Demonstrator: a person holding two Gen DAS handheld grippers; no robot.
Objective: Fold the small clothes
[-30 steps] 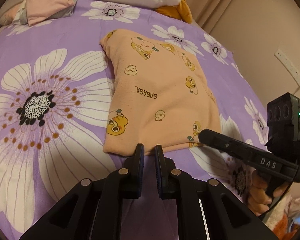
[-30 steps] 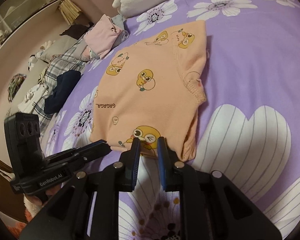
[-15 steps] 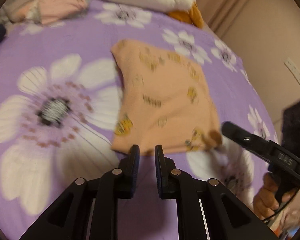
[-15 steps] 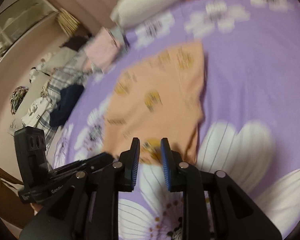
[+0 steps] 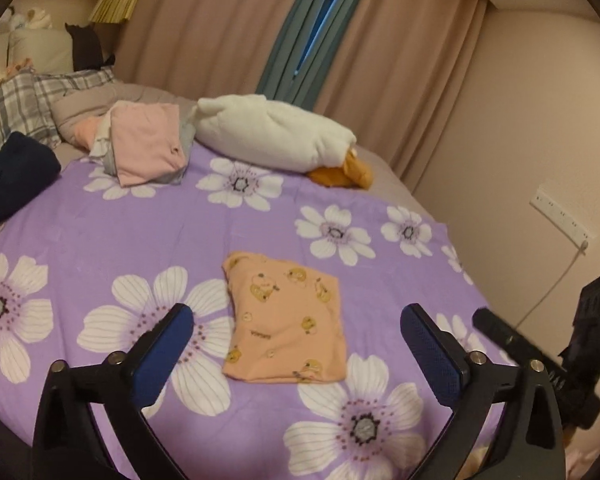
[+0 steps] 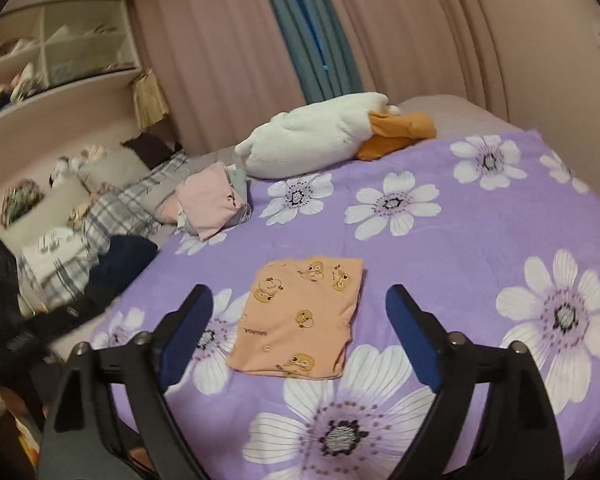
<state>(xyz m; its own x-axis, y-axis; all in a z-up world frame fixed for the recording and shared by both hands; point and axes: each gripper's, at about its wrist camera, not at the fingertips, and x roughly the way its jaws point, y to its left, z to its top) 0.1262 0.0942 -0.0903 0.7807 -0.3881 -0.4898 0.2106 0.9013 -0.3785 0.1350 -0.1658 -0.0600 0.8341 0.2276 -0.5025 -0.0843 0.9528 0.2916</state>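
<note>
On the bed: a purple floral sheet (image 5: 100, 232) covered the surface, with the peach garment (image 5: 286, 320) lying flat on it, folded into a rough rectangle.
Peach garment, position: near the middle of the sheet, duck prints facing up, far of both pairs of fingers and touching neither.
Left gripper (image 5: 296, 334): jaws had just been opening and stood spread wide; nothing was gripped. The garment appeared in the gap between the fingers but lay on the sheet beyond them.
Right gripper (image 6: 298, 320): jaws had likewise just been opening and stood wide apart, released. Blue pads (image 6: 414, 340) were bare, clear of the cloth.
Right gripper, as seen from the left wrist view: at the near right edge, off the sheet.
Far side of bed: a pink folded stack (image 5: 146, 148) sat at the far left, just beside a white plush toy (image 5: 276, 132).
Left edge: a dark navy cloth (image 5: 12, 176) and plaid bedding (image 6: 112, 212) lay off the sheet.
Backdrop: beige curtains (image 5: 220, 28) hung behind the bed.
</note>
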